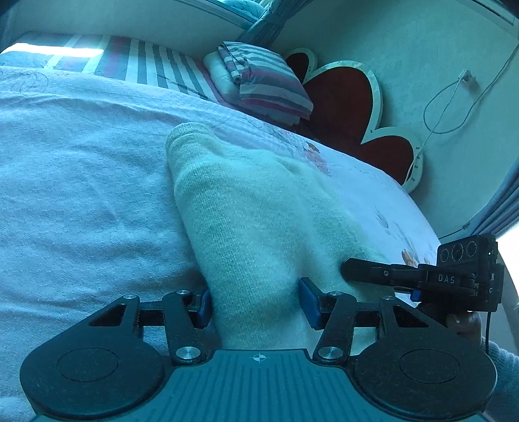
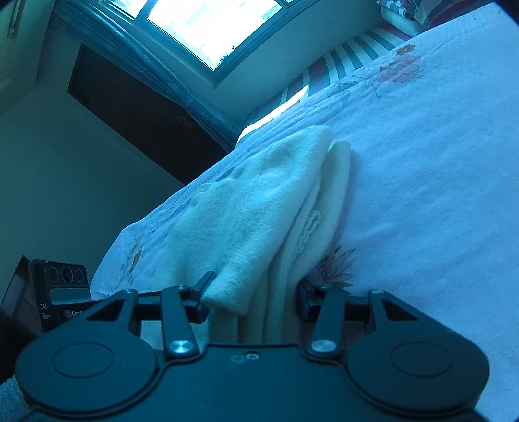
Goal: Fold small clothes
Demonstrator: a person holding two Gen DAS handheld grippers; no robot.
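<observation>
A cream knitted garment point(image 1: 256, 207) lies folded lengthwise on the pale bed cover point(image 1: 81, 181). My left gripper point(image 1: 256, 306) is open, its blue pads either side of the garment's near end. In the right wrist view the same garment point(image 2: 275, 207) shows stacked layers and a cable-knit strip. My right gripper point(image 2: 254, 300) is open around its near edge, with fabric between the jaws. The right gripper also shows in the left wrist view point(image 1: 418, 279) at the garment's right side. The left gripper's body appears in the right wrist view point(image 2: 61, 292).
A striped folded quilt point(image 1: 262, 81) and striped sheet point(image 1: 155, 61) lie at the far end of the bed. A red flower-shaped headboard point(image 1: 350, 107) stands against the wall. A bright window point(image 2: 214, 26) and dark cabinet point(image 2: 136, 110) lie beyond the bed edge.
</observation>
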